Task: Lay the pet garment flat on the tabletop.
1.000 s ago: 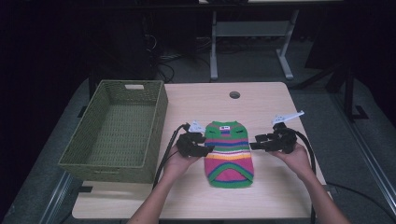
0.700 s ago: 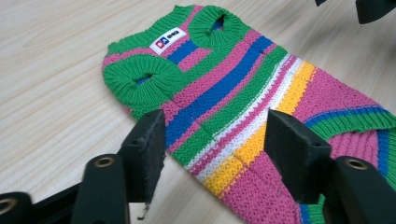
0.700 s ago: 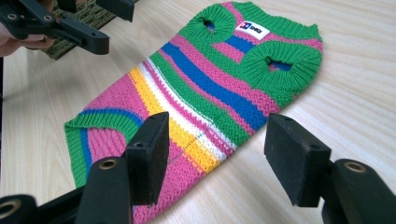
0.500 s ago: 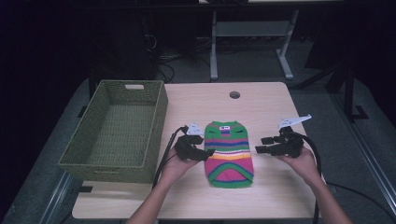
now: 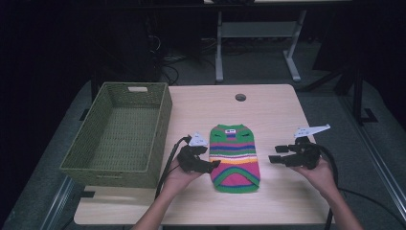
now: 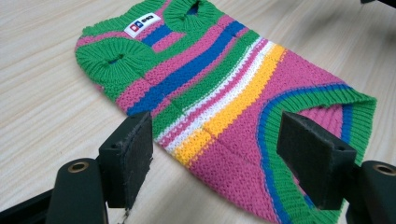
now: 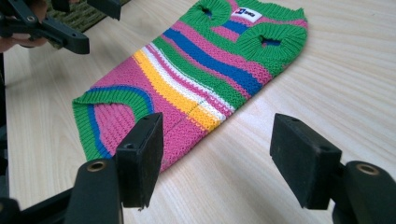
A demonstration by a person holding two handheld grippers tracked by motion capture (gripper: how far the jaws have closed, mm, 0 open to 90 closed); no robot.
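High view first: since a second ago both grippers have come off the striped knit sweater [image 5: 234, 157], where they sat against its two sides; the right gripper [image 5: 276, 159] has drawn well away to the right, while the left gripper [image 5: 213, 165] stays just beside the sweater's left edge, near the lower half. The sweater itself has not shifted; it lies flat near the middle of the table [image 5: 268, 110], neck end pointing away from me, green hem toward the near edge. From the left gripper view, my jaws stand wide apart and hold nothing, with the sweater [image 6: 224, 98] spread on the wood past them, its white label [image 6: 142, 25] at the neck. Right gripper view reads the same: jaws wide open, nothing between them but bare table, the sweater [image 7: 196, 70] lying ahead and to the left, and the left gripper [image 7: 70, 18] at the upper left corner. The green woven basket [image 5: 119, 132] sits at the left side of the table, close behind my left hand [image 5: 179, 175]; I see nothing inside it. Bare wood runs on the far half of the table around a small round hole [image 5: 240, 97], and between the sweater and the right edge. My right hand [image 5: 320, 171] hangs near that right edge.
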